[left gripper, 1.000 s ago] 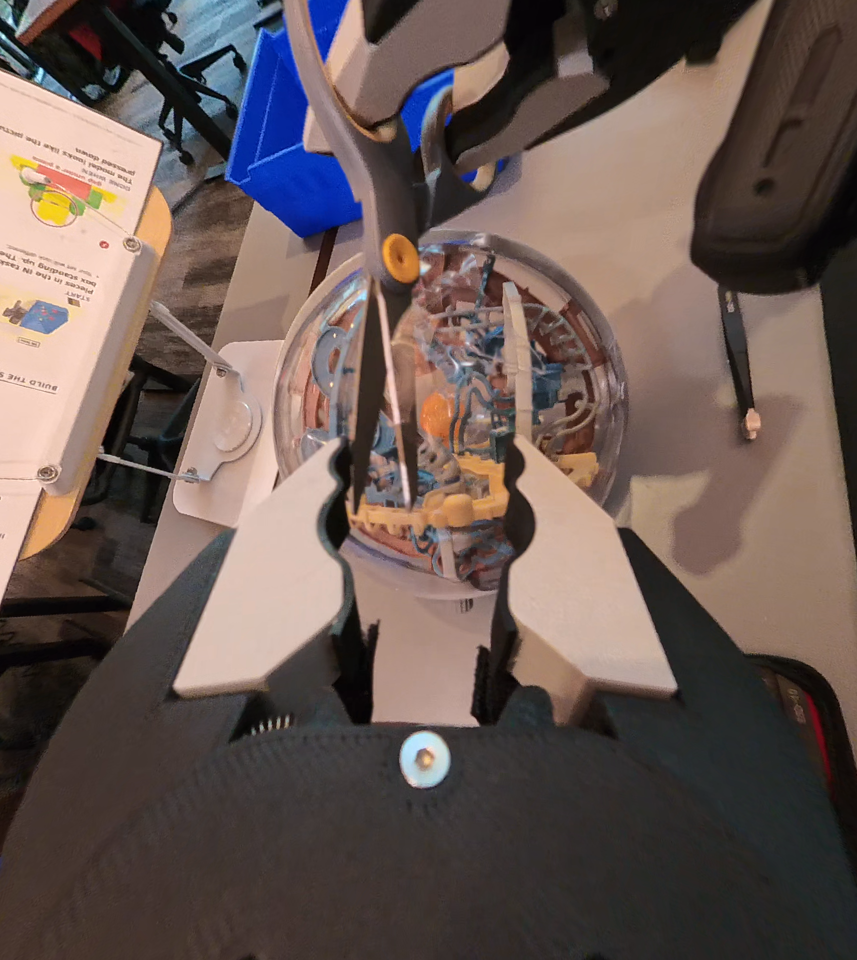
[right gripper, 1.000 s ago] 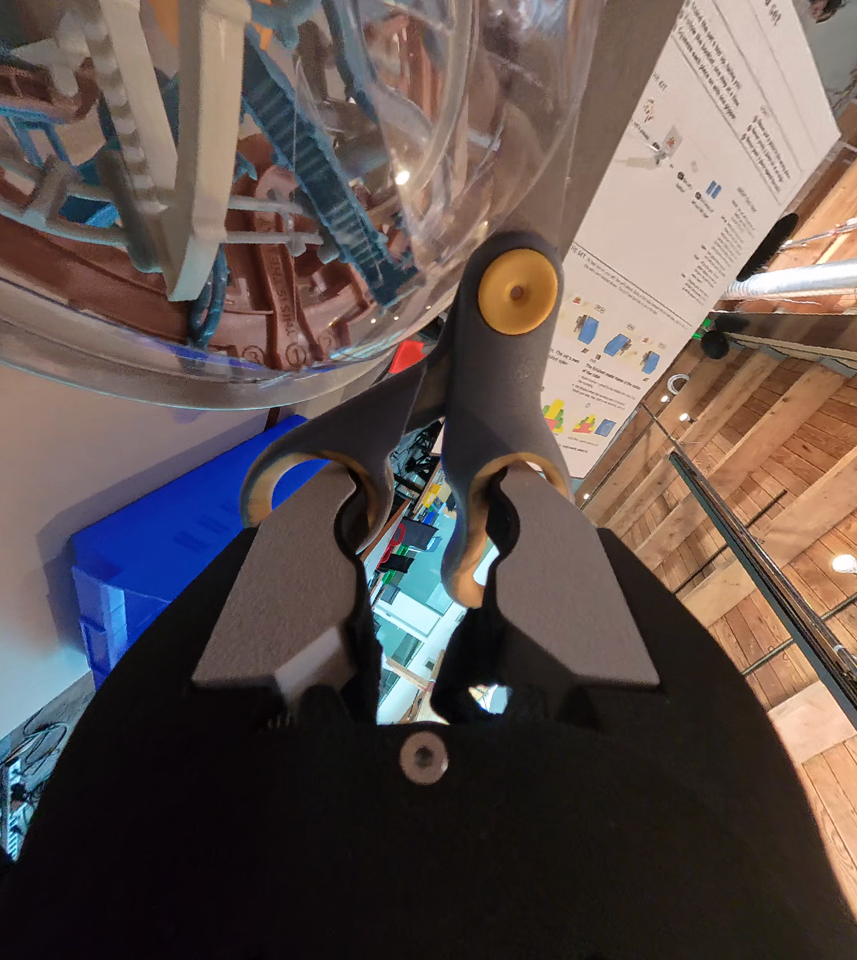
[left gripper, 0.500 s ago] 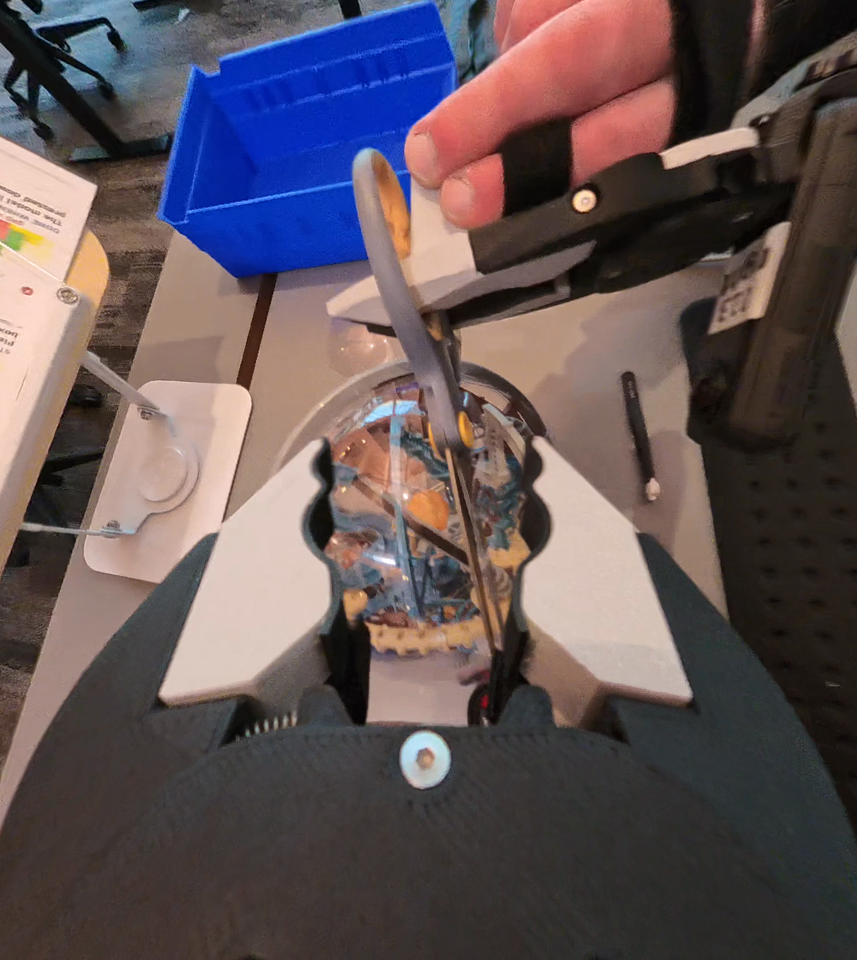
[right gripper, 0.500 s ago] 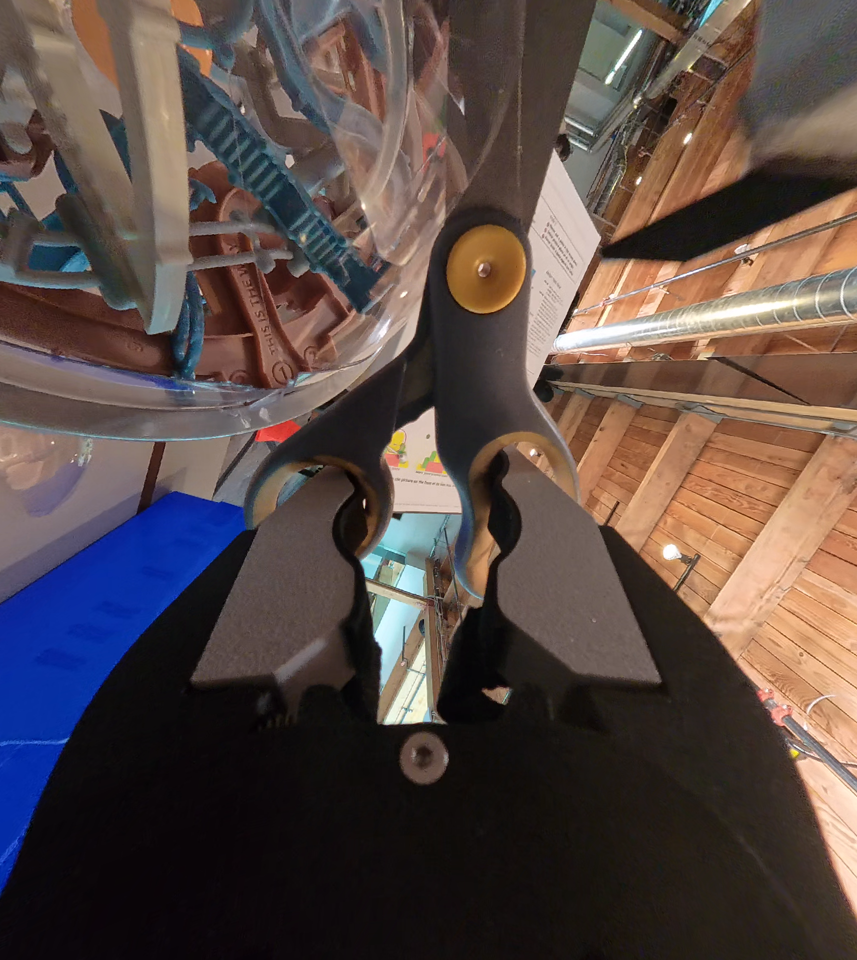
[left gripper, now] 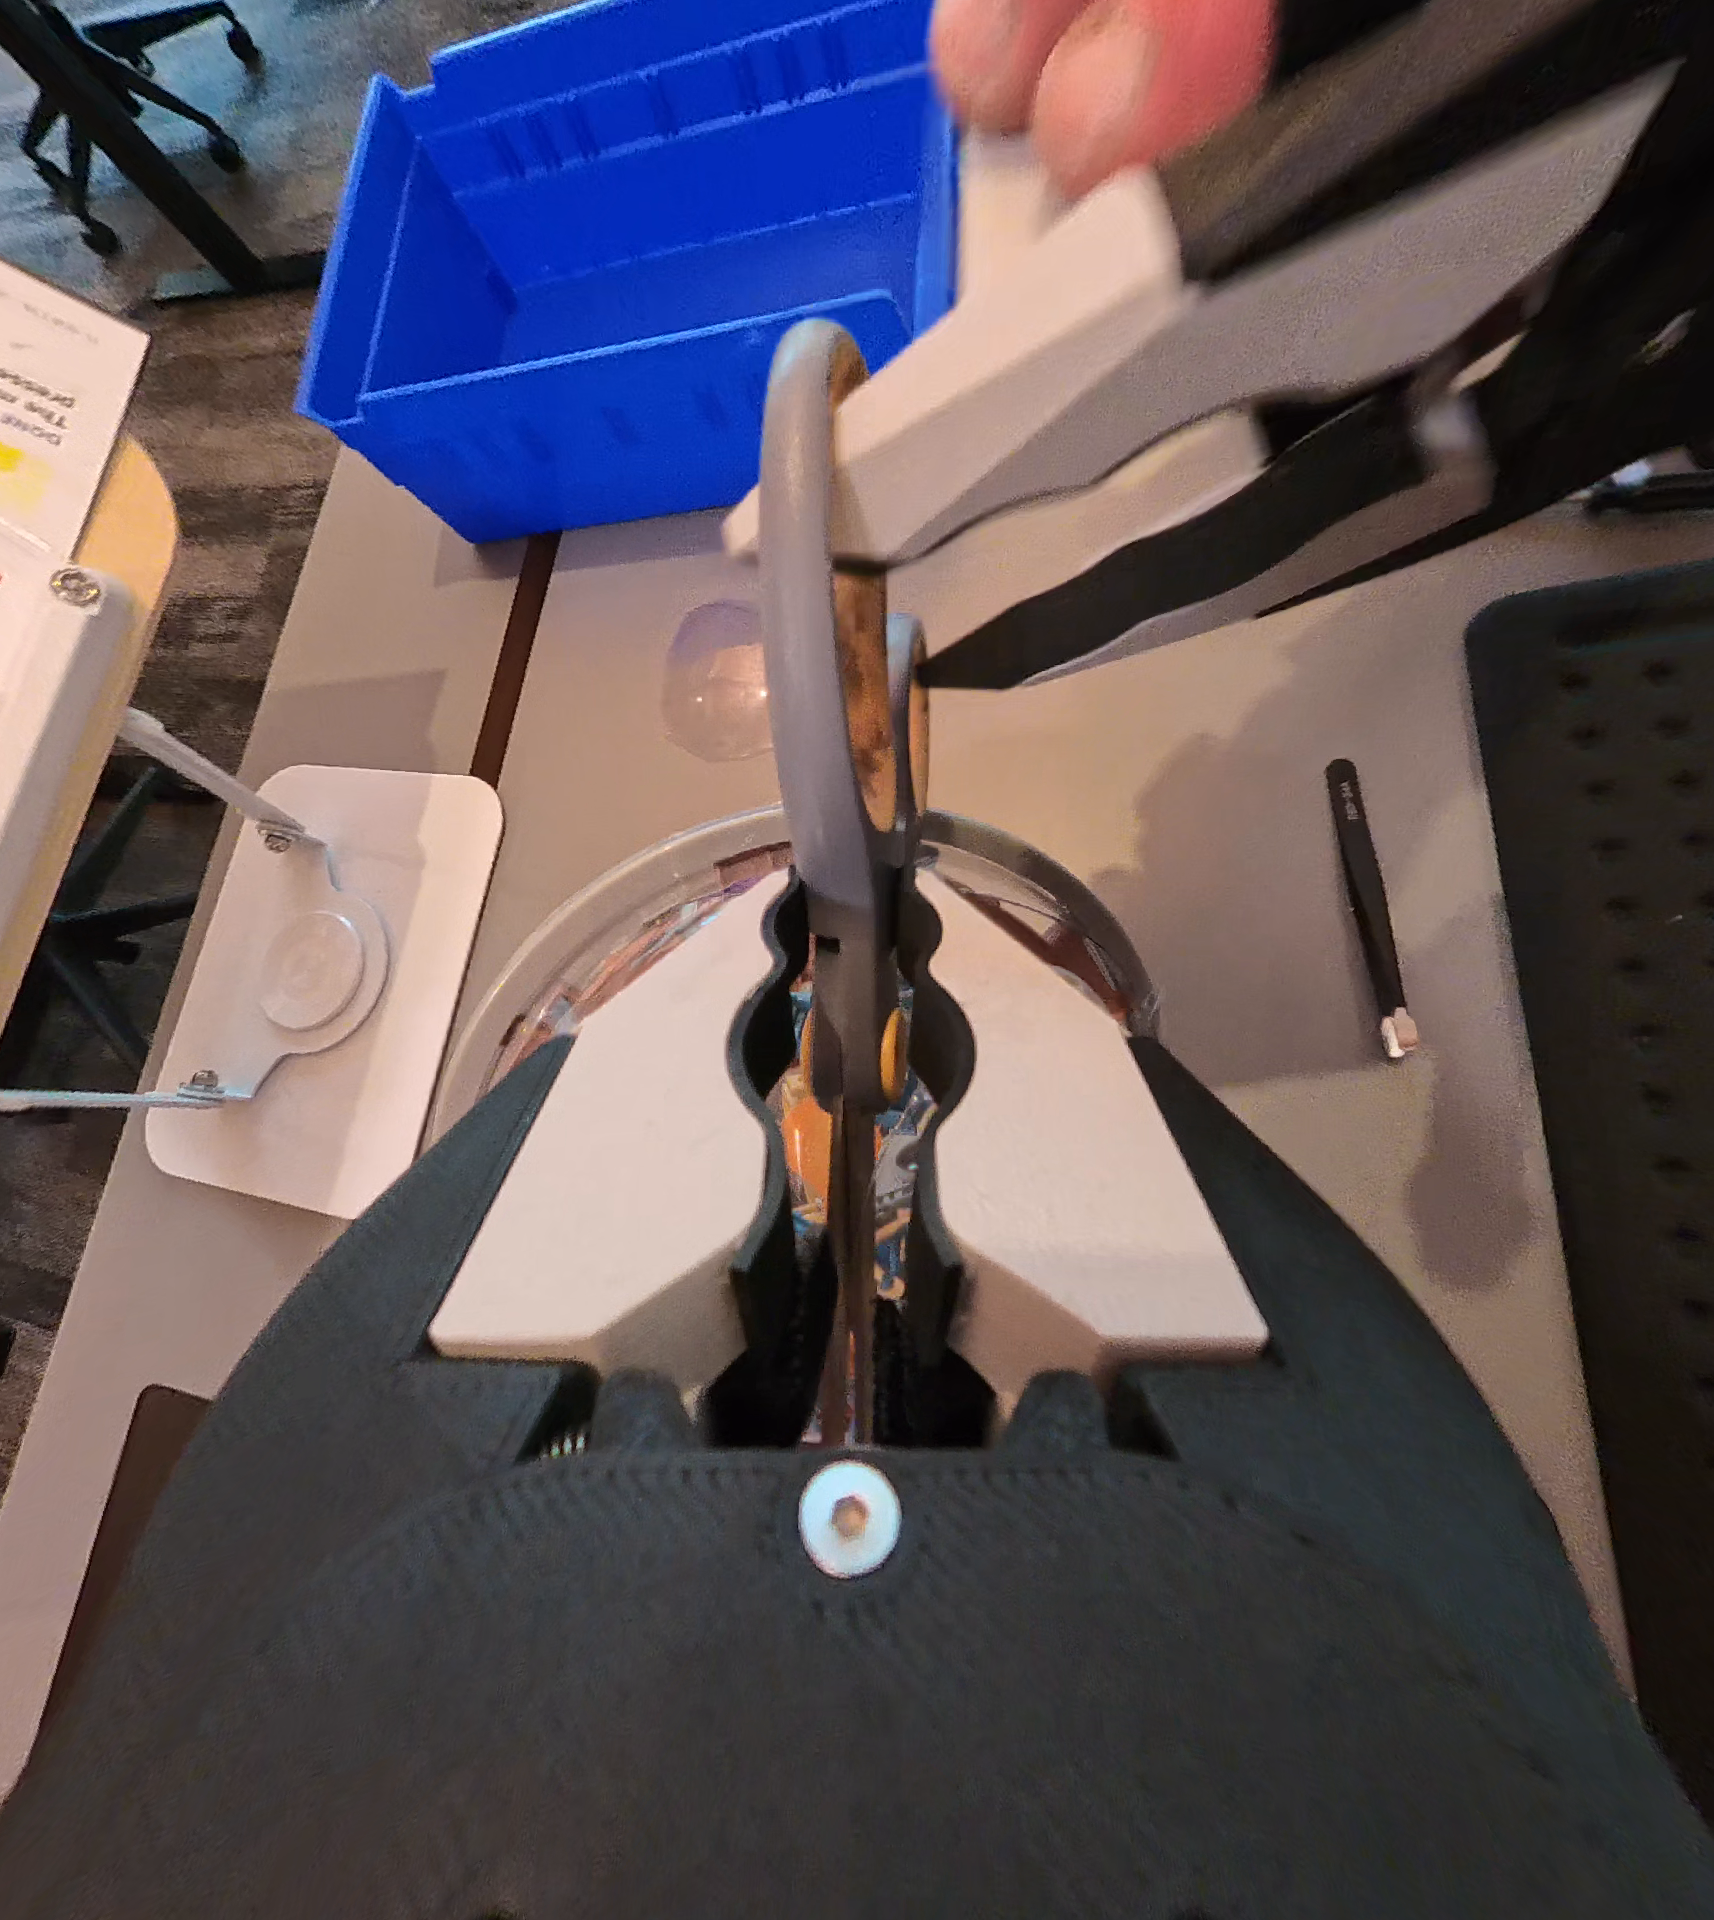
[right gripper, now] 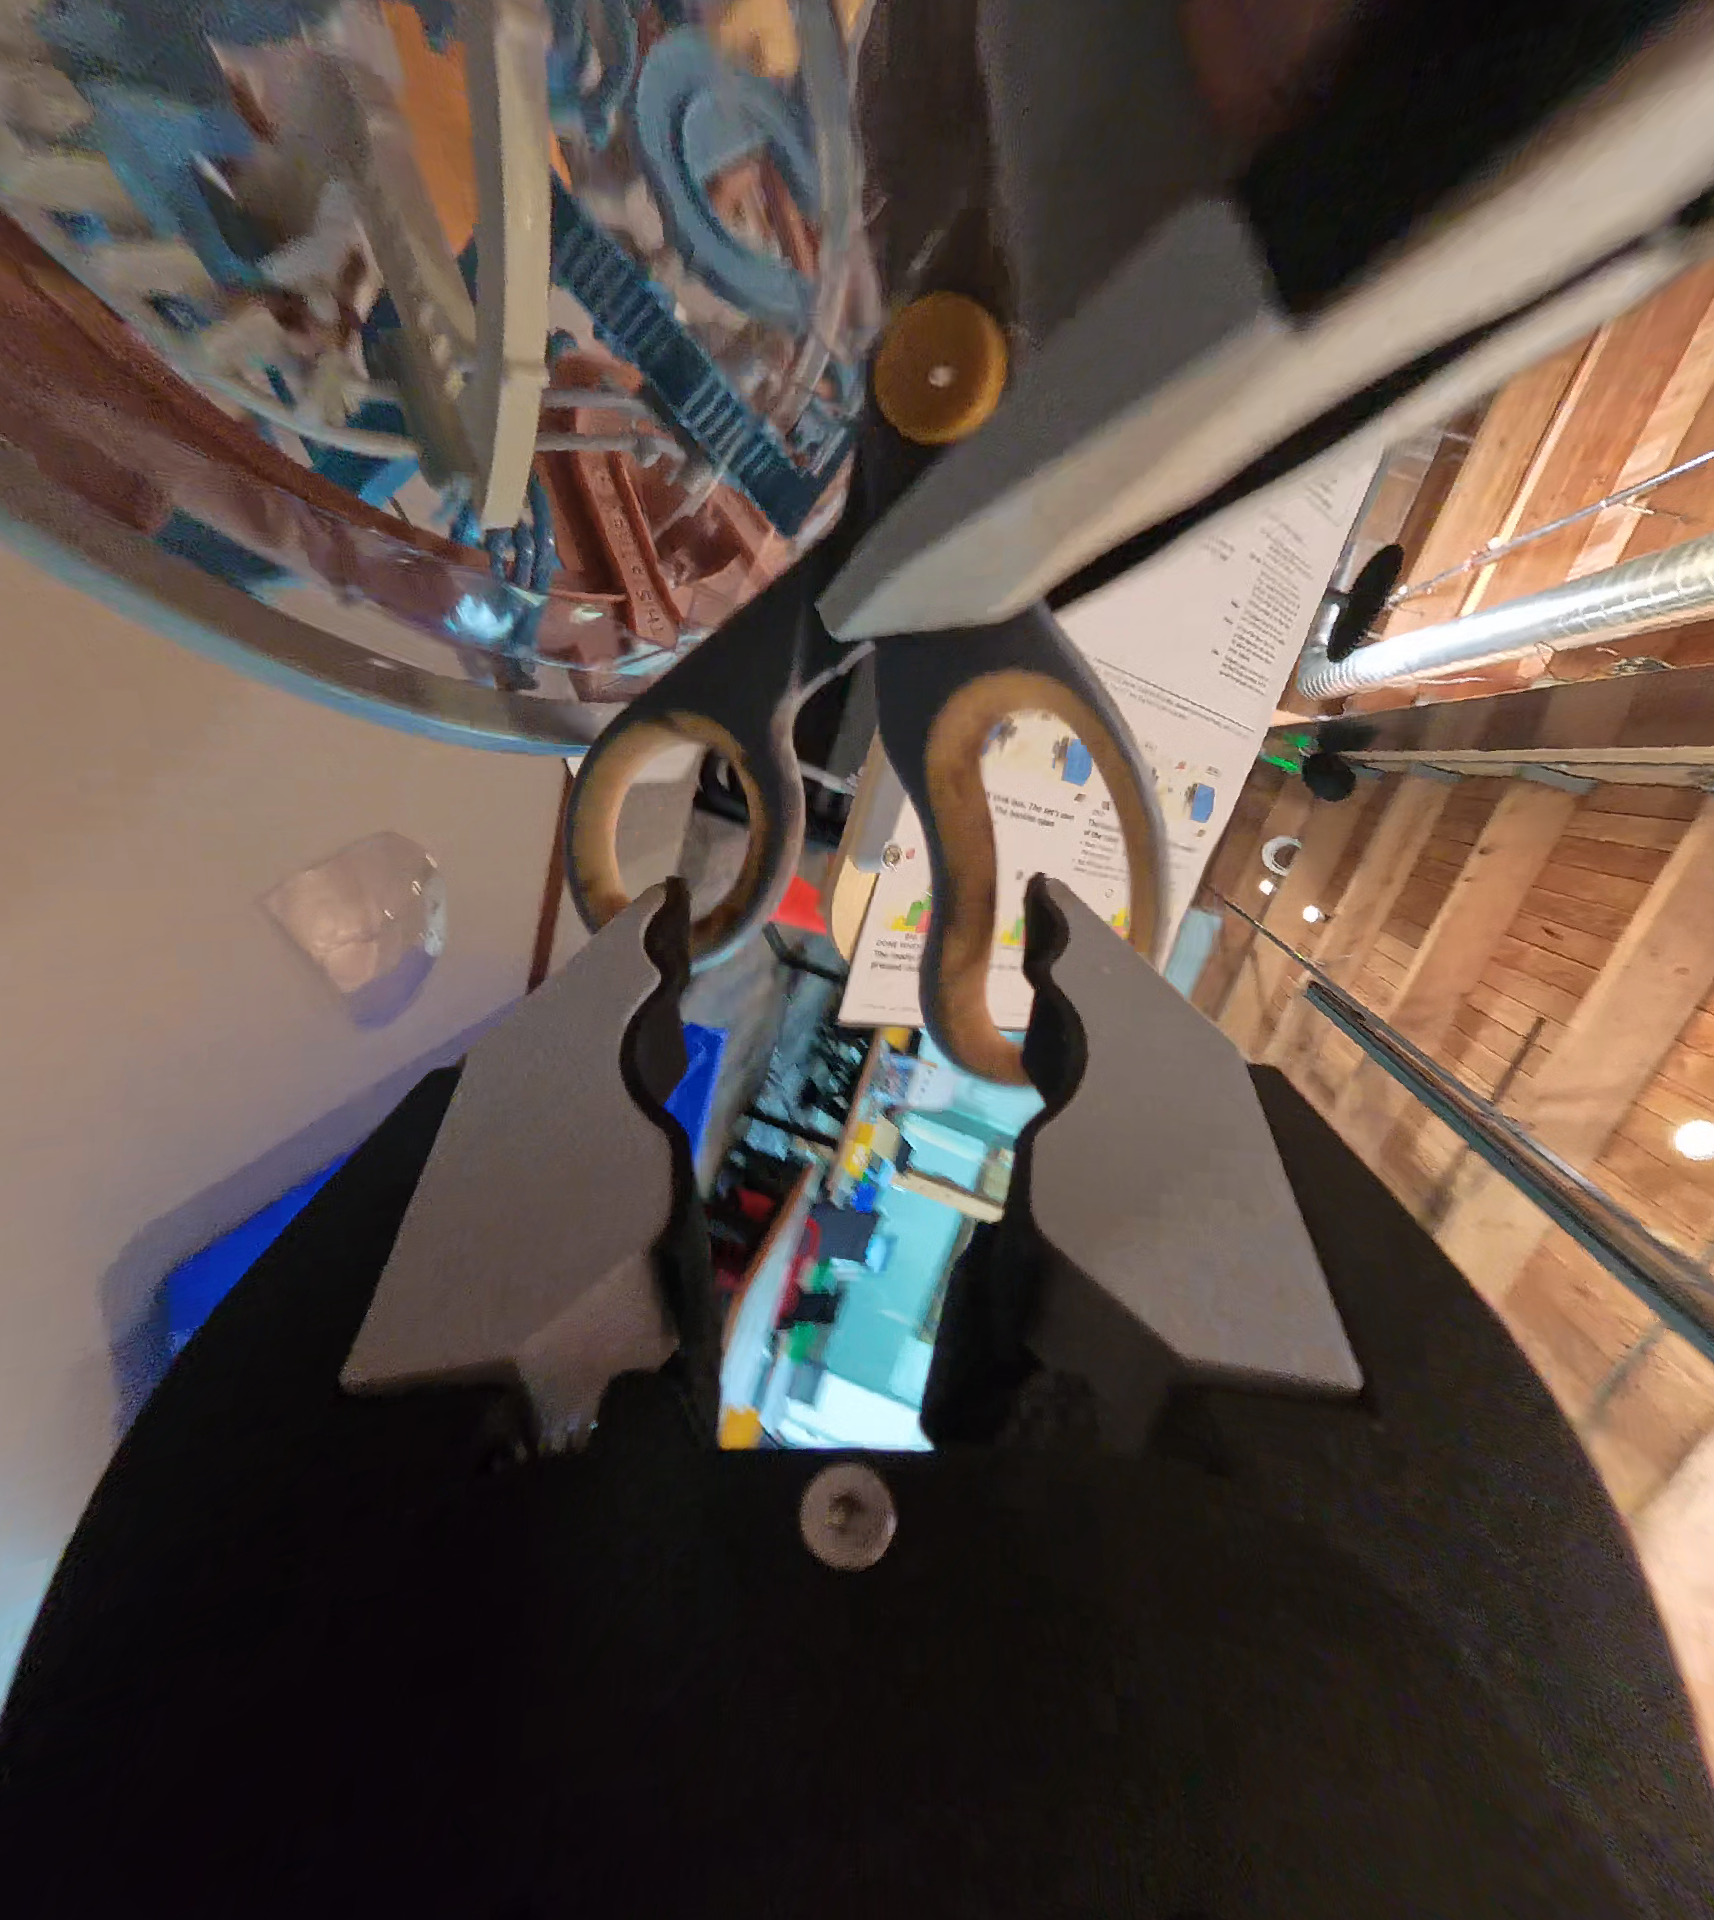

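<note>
Here, left tool [left gripper: 853, 914] pinches the scissors [left gripper: 811, 623] (blade end); right tool [right gripper: 853, 885] gapes, tips inside handle loops.

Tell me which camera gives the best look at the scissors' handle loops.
The right wrist view: both loops of the scissors face the camera, just beyond the right gripper, whose fingers stand apart. The left wrist view shows the scissors edge-on, blades between the left gripper fingers.

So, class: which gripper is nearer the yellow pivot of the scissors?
Left. The left gripper is shut on the scissors right at the yellow pivot, with the blades running back between its fingers. The right gripper sits open at the handle loops, farther from the pivot.
</note>
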The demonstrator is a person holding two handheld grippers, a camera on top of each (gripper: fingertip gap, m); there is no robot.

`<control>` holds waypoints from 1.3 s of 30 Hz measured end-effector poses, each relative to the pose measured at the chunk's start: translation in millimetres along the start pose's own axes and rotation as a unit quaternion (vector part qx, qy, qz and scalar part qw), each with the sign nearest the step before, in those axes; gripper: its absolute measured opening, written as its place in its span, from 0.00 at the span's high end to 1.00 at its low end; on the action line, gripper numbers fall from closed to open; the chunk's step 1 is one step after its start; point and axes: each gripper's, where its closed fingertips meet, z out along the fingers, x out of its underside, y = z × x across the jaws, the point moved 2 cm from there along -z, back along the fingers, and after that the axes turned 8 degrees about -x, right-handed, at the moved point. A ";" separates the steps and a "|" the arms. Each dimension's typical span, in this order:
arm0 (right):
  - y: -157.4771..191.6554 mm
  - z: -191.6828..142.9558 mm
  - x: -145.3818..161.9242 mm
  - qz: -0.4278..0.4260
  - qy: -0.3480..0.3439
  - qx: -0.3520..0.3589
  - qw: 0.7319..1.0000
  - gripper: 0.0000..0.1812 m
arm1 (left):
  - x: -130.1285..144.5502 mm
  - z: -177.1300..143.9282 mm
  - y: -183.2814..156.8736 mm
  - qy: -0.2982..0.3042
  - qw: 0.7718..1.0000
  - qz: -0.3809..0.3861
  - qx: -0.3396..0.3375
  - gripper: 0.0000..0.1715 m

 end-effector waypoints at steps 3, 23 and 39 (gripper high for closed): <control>-2.8 -16.5 3.1 0.116 -0.095 -0.026 0.988 0.66 | 1.4 -3.2 4.3 -0.031 0.999 -0.018 0.018 0.93; -0.7 15.4 -25.1 0.558 -0.486 -0.303 0.601 0.95 | -3.9 -13.4 20.6 -0.165 0.981 -0.023 0.098 0.92; 0.5 14.8 -41.3 0.542 -0.475 -0.326 0.612 0.95 | -37.6 -35.7 24.9 -0.156 0.985 0.035 0.061 0.91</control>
